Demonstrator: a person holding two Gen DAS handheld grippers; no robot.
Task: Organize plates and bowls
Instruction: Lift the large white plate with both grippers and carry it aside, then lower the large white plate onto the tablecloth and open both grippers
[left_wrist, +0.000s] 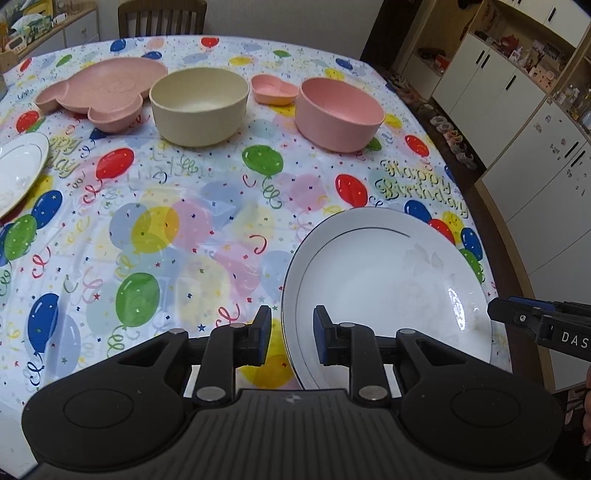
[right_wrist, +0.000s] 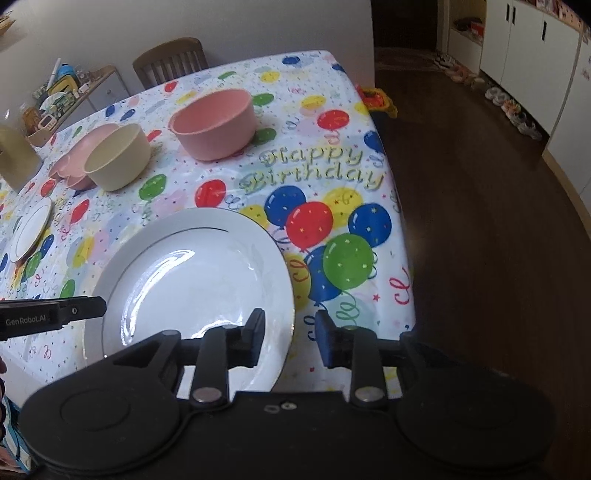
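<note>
Grasp step: white plate (left_wrist: 388, 288) at near table edge, left gripper (left_wrist: 291, 338) and right gripper (right_wrist: 290, 338) both wide, straddling opposite rims; next squeeze, lift toward second plate (left_wrist: 18, 166)

Table (left_wrist: 221, 229) draped in a balloon-printed "Happy Birthday" cloth. Resting directly on it: large white plate (left_wrist: 388, 295) at the near right corner, second white plate (left_wrist: 18, 166) at the left edge, pink mouse-shaped divided plate (left_wrist: 99, 88), cream bowl (left_wrist: 199, 107) touching it, small pink heart dish (left_wrist: 273, 88), pink bowl (left_wrist: 338, 114) just beside that
</note>
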